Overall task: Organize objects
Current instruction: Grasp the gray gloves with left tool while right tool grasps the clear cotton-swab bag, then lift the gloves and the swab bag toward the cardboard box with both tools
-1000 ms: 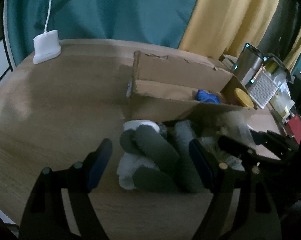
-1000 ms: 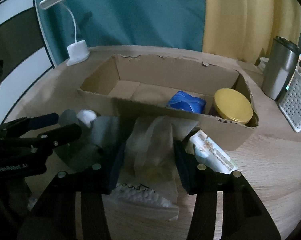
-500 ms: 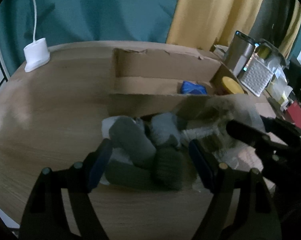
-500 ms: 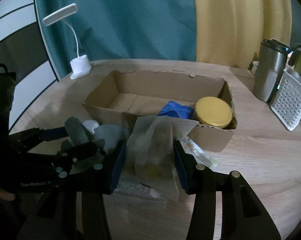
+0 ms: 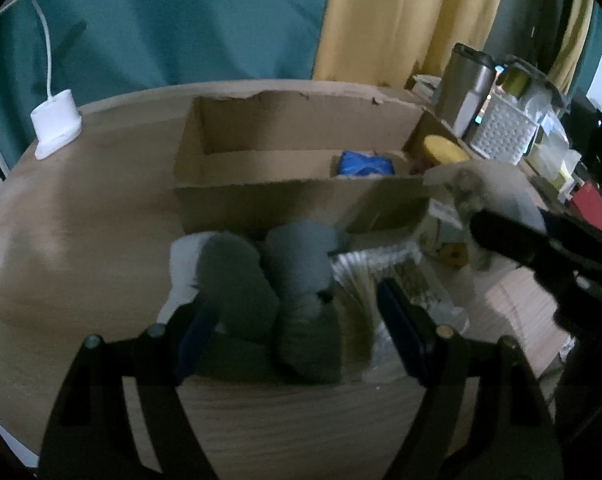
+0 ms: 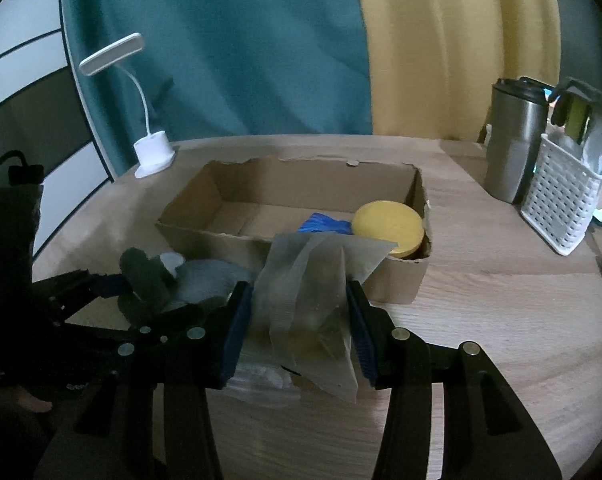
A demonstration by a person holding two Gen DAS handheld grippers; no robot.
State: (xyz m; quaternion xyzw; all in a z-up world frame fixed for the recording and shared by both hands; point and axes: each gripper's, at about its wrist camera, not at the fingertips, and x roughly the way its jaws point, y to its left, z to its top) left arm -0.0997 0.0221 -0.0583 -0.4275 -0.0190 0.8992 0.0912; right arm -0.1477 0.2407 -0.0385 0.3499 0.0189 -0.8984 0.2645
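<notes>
**Both grippers busy in front of the cardboard box**

The right gripper (image 6: 299, 328) has its jaws closed on a crumpled translucent plastic bag (image 6: 313, 280), which is pinched between the two blue pads and stands up above them, in front of the near wall of the cardboard box (image 6: 397, 280). In the left wrist view the same bag (image 5: 497, 196) shows at the right, held at the tip of that gripper (image 5: 513, 236).

The left gripper (image 5: 297, 328) has its jaws closing around a bundle of grey gloves (image 5: 261, 280) lying on the wooden desk (image 5: 81, 240) just before the box's near wall (image 5: 269, 208). The gloves sit between the blue pads; the left pad looks to be touching them, but blur hides whether both pads press on them. A ribbed clear packet (image 5: 381, 268) lies just beside the gloves, on their right.

Inside the box, at its right end, rest a blue packet (image 6: 325, 224) and a yellow-lidded jar (image 6: 389, 226), touching or nearly so; the left part of the box floor is bare cardboard.

Beyond the box a white desk lamp (image 6: 151, 156) stands at the far left edge. To the right stand a steel tumbler (image 6: 513, 140) and a white perforated basket (image 6: 561, 200), side by side.
</notes>
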